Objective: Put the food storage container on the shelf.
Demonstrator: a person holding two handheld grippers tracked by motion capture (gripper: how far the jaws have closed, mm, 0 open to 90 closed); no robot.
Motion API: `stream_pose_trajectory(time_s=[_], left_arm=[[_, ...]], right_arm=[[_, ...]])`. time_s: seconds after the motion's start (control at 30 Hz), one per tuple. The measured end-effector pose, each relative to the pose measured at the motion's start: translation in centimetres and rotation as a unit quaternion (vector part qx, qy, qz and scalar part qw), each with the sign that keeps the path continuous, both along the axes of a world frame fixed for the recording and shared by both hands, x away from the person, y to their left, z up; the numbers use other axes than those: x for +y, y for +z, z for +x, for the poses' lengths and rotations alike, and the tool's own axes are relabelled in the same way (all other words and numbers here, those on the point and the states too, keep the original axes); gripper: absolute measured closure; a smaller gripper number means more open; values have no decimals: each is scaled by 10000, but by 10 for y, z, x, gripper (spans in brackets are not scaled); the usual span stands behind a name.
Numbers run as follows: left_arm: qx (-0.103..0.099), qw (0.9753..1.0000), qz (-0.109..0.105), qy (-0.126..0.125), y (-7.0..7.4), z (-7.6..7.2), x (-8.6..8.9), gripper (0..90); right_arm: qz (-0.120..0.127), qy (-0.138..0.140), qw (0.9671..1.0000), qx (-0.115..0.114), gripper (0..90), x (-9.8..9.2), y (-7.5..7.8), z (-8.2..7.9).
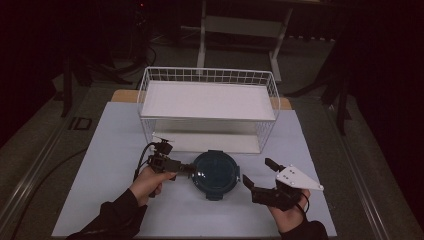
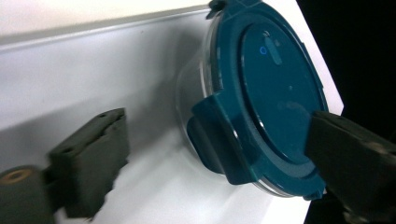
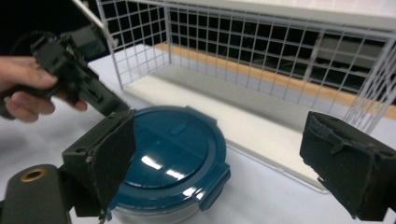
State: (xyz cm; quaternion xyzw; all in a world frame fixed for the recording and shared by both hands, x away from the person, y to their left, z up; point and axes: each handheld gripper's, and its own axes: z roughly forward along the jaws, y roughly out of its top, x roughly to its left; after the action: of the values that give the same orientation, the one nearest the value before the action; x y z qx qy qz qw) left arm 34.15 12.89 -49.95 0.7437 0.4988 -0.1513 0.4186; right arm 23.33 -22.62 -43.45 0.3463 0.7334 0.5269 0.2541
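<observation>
Item: 1 round clear plastic container w/ dark teal clip-on lid sitting on white tabletop in front of white wire rack, left gripper spread, straddling its rim, right gripper waiting beside, spread, nothing lifted yet.

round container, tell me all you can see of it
The container is round, with a clear body under a dark teal snap-lock lid whose side flaps are down. It sits upright and closed on the white table, just before the wire shelf. The left gripper, open, reaches its left edge; one jaw lies over the lid.
</observation>
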Motion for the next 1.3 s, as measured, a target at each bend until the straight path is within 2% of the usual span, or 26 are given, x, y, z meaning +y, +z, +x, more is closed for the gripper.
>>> stream_pose_trajectory(time_s=[0.1, 0.2, 0.3, 0.37, 0.5, 0.63, 0.77, 0.87, 0.97, 1.03, 1.13, 1.17, 1.2, 1.23, 1.3], left_arm=[[255, 9995, -140, 81, -3, 2, 1, 168], [469, 9983, -290, 186, -6, 4, 3, 271], [584, 9975, -365, 163, -7, 5, 3, 342], [637, 9973, -342, 128, -8, 5, 3, 376], [806, 9958, -409, 121, -13, 7, 2, 425], [921, 9942, -557, 50, -16, 9, 2, 474], [932, 9937, -615, -119, -17, 10, 0, 502], [881, 9942, -604, -157, -16, 10, 0, 509], [850, 9944, -595, -184, -15, 7, 1, 519], [761, 9953, -561, -193, -14, 4, 1, 522], [561, 9970, -498, -203, -10, -2, 0, 525], [552, 9970, -507, -197, -9, -3, 0, 528], [459, 9976, -479, -220, -8, -5, 0, 532], [403, 9978, -469, -223, -7, -7, -1, 532], [310, 9981, -456, -256, -6, -10, -1, 535]], right_arm=[[-98, -19, 9999, 1, 105, 2, 0, 0], [-164, -31, 9998, 47, 106, 4, -2, 0], [-202, -16, 9998, 70, 106, 5, -3, 0], [-216, -21, 9997, 77, 106, 5, -3, 0], [-227, -1, 9997, 128, 106, 6, -4, 1], [-212, -3, 9997, 154, 106, 6, -4, 1], [-218, -24, 9995, 213, 131, 5, -4, 2], [-156, -12, 9991, 381, 133, 4, -5, 4], [-26, -1, 9976, 688, 141, 2, -8, 10], [57, 11, 9955, 949, 145, 1, -12, 16], [343, 67, 9886, 1462, 167, -3, -18, 26], [490, 149, 9834, 1743, 183, -4, -21, 31], [593, 205, 9795, 1916, 187, -5, -23, 34], [702, 333, 9725, 2197, 233, -6, -27, 39], [821, 447, 9625, 2547, 260, -8, -32, 46]])
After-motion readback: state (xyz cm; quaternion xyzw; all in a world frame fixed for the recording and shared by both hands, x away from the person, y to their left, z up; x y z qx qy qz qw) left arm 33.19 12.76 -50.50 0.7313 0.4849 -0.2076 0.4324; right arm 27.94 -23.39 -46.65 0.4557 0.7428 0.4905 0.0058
